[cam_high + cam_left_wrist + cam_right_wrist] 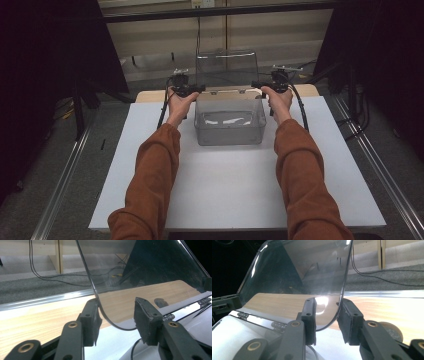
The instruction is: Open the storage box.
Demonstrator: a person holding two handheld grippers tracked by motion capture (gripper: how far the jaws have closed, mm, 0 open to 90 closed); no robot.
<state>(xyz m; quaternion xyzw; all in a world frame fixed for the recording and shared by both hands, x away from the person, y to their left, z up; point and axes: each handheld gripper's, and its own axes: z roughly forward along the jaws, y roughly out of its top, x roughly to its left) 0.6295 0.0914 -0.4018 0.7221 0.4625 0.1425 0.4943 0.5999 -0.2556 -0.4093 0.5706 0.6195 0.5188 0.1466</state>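
From the high view we see what neither gripper camera gives us: the whole clear box point(230, 120) on the white board point(240, 190), with its lid point(226, 67) standing upright behind it. The left gripper point(199, 88) and the right gripper point(256, 85) point inward at the lid's two lower corners, so the box sits between them and slightly nearer us. The box is see-through grey plastic with rounded corners, and a pale reflection lies across its bottom. Both forearms, in rust-coloured sleeves, reach straight forward, the left hand point(180, 102) and right hand point(278, 100) wrapped around the gripper bodies with wrists level.

In the left gripper view we see the detail the high view cannot resolve: the lid's curved edge point(100, 307) runs down between the two black jaws. It lies against the inner face of the left-hand pad point(93, 322) and stands clear of the other pad point(144, 320), so these tongs are spread, not pinching. Small hinges point(205, 301) show farther along the box rim.

In the right gripper view, the lid's rounded corner point(340, 302) hangs between the pads. It is close to the right-hand pad point(348, 320), with a gap to the left-hand one point(310, 320). These tongs are spread too. Hinges point(279, 325) and the wooden tabletop point(287, 305) show through the lid.
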